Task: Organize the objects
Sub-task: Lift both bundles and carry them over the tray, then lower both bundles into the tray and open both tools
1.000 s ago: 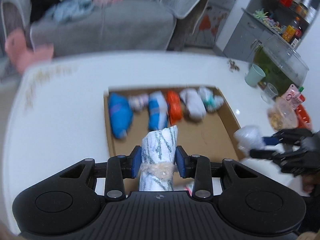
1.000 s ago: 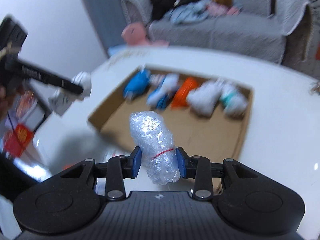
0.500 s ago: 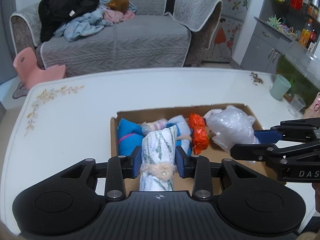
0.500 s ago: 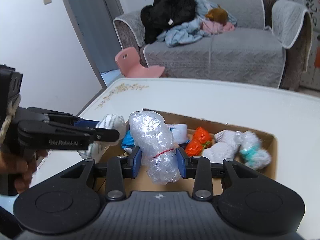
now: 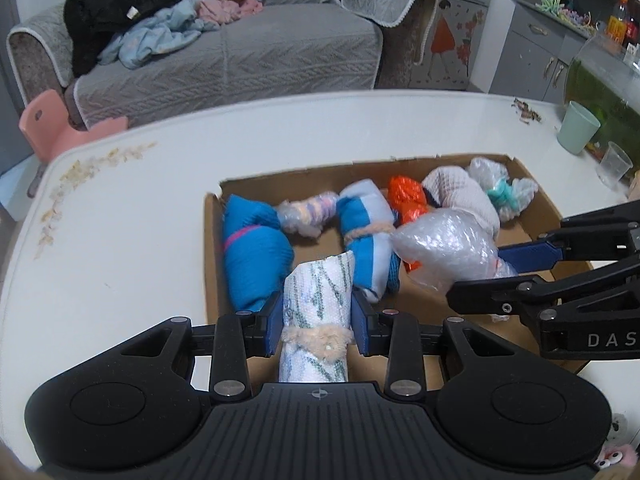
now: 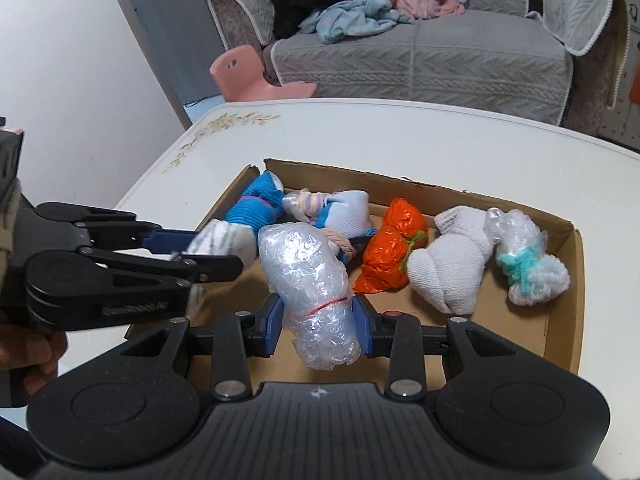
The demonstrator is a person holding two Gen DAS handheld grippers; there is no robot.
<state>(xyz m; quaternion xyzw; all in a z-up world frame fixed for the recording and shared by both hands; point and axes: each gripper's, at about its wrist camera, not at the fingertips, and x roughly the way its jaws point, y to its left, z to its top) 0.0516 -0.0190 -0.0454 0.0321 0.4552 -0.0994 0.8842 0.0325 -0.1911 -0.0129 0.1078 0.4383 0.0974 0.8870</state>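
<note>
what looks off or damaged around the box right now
The cardboard box has a ragged, torn far rim, with a notch at its far left corner. The bundles inside lie jumbled rather than lined up; the orange bag slumps at a slant. Nothing looks spilled.

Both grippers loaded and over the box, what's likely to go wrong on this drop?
1. The right gripper with its bubble-wrap bundle and the left gripper with its white patterned roll sit close together over the cardboard box; they may clash.
2. The back row looks full, so a drop could land on the orange bundle or the blue-and-white roll.
3. The bubble wrap looks slippery and may slide out early.
</note>
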